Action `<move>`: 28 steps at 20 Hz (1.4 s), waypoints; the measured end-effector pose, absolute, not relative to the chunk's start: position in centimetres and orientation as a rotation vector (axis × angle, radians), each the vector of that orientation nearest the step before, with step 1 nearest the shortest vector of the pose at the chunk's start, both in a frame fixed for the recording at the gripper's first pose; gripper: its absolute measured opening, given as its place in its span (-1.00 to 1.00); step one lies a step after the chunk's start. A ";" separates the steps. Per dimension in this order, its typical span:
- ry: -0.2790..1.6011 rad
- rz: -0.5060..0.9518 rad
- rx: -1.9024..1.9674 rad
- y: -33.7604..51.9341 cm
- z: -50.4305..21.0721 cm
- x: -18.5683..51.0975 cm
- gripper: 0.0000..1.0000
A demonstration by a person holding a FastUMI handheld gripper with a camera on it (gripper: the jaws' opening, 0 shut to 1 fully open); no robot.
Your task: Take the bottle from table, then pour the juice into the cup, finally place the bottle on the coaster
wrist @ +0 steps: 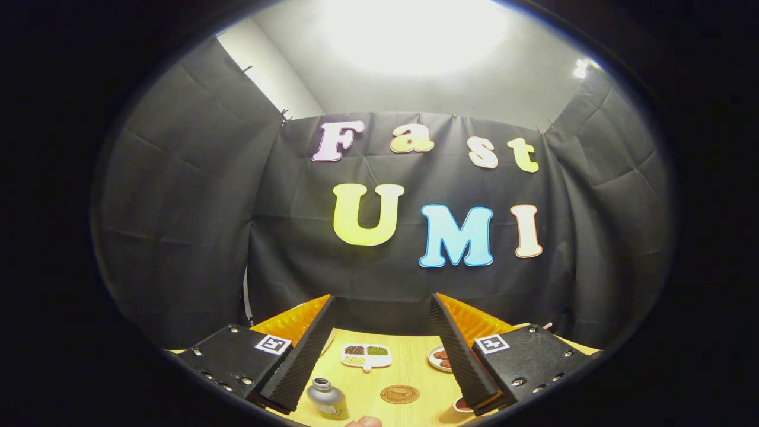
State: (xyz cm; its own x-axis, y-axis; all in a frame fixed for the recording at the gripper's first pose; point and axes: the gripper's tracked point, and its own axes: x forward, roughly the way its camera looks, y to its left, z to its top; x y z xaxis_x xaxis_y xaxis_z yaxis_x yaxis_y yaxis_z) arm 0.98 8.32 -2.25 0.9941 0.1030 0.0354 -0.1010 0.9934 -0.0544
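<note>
Bottle (327, 400) between spread hand-held gripper (379, 350) fingers, untouched.

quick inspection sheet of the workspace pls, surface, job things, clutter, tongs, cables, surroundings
surface: pale wooden table, lit from above
job's things: bottle upright, cap off, just ahead of the left finger; round coaster between the fingers, bare; a cup's rim may show by the right finger, hard to tell
clutter: divided dish of grains beyond the coaster; small plate partly behind the right finger
tongs: tongs open wide, holding nothing
cables: nothing seen
surroundings: black cloth wall; bright ceiling light
</note>
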 end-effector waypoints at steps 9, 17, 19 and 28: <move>0.038 0.148 -0.019 14.4 -8.7 0.8 0.95; 0.182 0.091 -0.010 16.5 -16.8 1.4 0.95; 0.227 0.069 0.014 16.7 -19.3 1.5 0.95; 0.342 0.010 -0.012 16.8 -25.2 2.3 0.95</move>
State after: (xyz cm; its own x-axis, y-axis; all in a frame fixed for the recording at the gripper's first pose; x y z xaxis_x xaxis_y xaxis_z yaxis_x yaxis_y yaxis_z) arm 2.28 16.76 -25.25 0.9421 0.0078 -0.3351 -0.0117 0.9999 -0.0097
